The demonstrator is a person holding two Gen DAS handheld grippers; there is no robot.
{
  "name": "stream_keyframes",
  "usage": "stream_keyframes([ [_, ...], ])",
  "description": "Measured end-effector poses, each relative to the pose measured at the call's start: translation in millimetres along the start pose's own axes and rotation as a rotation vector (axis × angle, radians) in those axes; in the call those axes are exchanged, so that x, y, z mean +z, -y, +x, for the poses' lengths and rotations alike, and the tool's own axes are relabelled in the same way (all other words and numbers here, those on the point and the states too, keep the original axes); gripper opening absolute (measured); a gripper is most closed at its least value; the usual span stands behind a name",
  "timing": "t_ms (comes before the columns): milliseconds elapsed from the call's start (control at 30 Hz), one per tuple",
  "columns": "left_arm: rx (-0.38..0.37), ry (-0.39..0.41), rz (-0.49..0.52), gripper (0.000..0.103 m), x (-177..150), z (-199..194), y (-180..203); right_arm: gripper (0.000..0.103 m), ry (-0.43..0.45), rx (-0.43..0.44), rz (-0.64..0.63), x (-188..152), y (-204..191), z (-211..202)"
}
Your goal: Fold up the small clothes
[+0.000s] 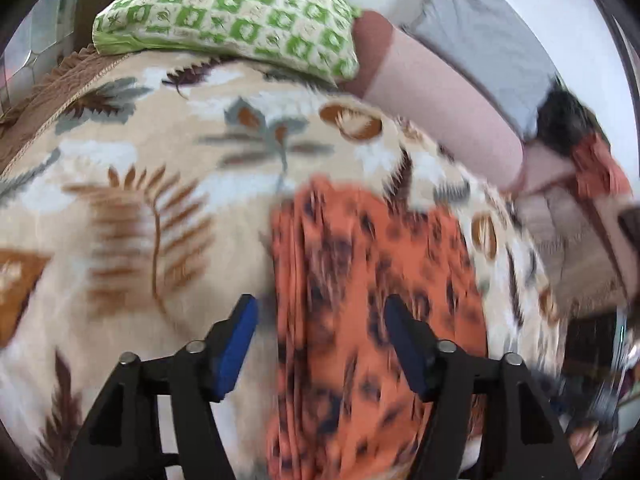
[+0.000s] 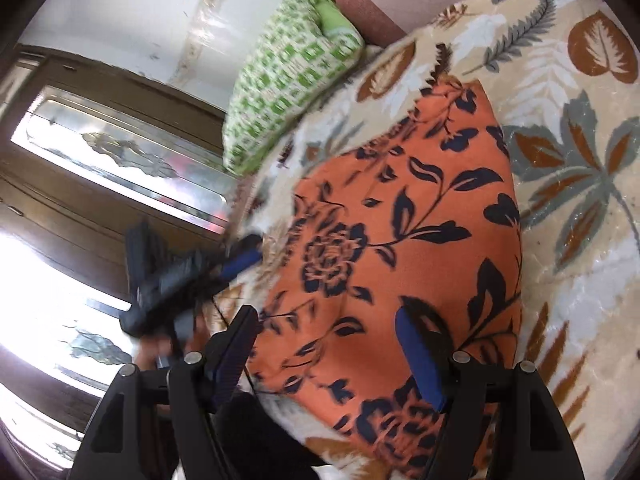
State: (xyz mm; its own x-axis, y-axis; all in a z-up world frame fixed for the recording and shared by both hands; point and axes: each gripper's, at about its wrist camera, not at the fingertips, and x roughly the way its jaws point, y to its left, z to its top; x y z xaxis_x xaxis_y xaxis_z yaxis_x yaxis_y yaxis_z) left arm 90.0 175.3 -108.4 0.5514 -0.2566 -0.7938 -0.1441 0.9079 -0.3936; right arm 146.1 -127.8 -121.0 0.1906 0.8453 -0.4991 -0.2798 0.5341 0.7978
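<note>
An orange garment with a dark blue flower print (image 2: 404, 240) lies flat on the leaf-patterned blanket (image 2: 580, 168). In the left wrist view the garment (image 1: 360, 300) is blurred and runs from the middle down under the fingers. My left gripper (image 1: 320, 312) is open and empty, just above the garment's left edge; it also shows in the right wrist view (image 2: 236, 256) at the garment's left side. My right gripper (image 2: 324, 324) is open and empty above the garment's near part.
A green and white patterned pillow (image 1: 232, 16) and a pink bolster (image 1: 440, 108) lie at the far end of the bed. A dark wooden cabinet with mirrored doors (image 2: 100, 152) stands beside the bed. A grey cushion (image 1: 488, 40) sits behind the bolster.
</note>
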Motion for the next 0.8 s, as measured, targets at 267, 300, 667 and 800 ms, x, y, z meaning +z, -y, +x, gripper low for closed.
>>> stream_keyframes([
  [267, 0.02, -0.014, -0.106, 0.068, -39.9, -8.5, -10.6, 0.082, -0.012, -0.006, 0.078, -9.7, 7.1, -2.8],
  [300, 0.02, 0.006, -0.095, 0.068, -43.4, -16.4, -8.6, 0.082, -0.003, -0.002, 0.057, -10.5, 2.1, -6.5],
  [667, 0.127, -0.008, -0.056, 0.072, -65.4, -20.7, -4.1, 0.082, -0.02, 0.015, 0.115, -15.9, 8.7, -8.4],
  [800, 0.255, -0.084, -0.012, 0.078, -72.7, 0.3, -6.4, 0.086, -0.089, -0.018, 0.167, -22.6, 32.5, 2.0],
])
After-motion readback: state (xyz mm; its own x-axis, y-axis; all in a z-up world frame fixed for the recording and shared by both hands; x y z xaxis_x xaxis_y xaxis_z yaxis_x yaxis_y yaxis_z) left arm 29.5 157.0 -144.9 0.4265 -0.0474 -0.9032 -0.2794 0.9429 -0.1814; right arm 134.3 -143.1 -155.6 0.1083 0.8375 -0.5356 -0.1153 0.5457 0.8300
